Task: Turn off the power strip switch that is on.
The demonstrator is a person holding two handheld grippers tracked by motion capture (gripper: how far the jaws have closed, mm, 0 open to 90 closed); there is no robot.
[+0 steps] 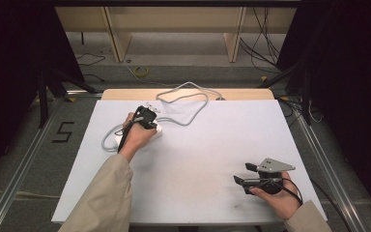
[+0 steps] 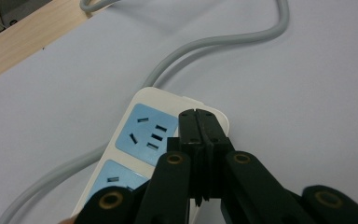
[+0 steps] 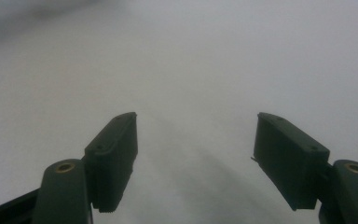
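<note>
A white power strip [image 2: 140,135] with blue socket faces lies on the white table sheet at the left rear, its body partly hidden under my hand [image 1: 157,131]. Its grey cable [image 2: 223,39] runs off in loops toward the table's back edge [image 1: 188,104]. My left gripper [image 2: 196,115] is shut with nothing between its jaws. Its tips are over the strip's far end, right beside the top socket; I cannot tell whether they touch it. In the high view the left gripper [image 1: 147,117] points down at the strip. My right gripper [image 3: 196,140] stands open above the bare sheet, near the front right [image 1: 244,174].
The white sheet [image 1: 212,140] covers the table, with a wooden strip [image 1: 125,94] showing along the back edge. Metal rails run along both sides of the table, and loose cables lie on the floor behind.
</note>
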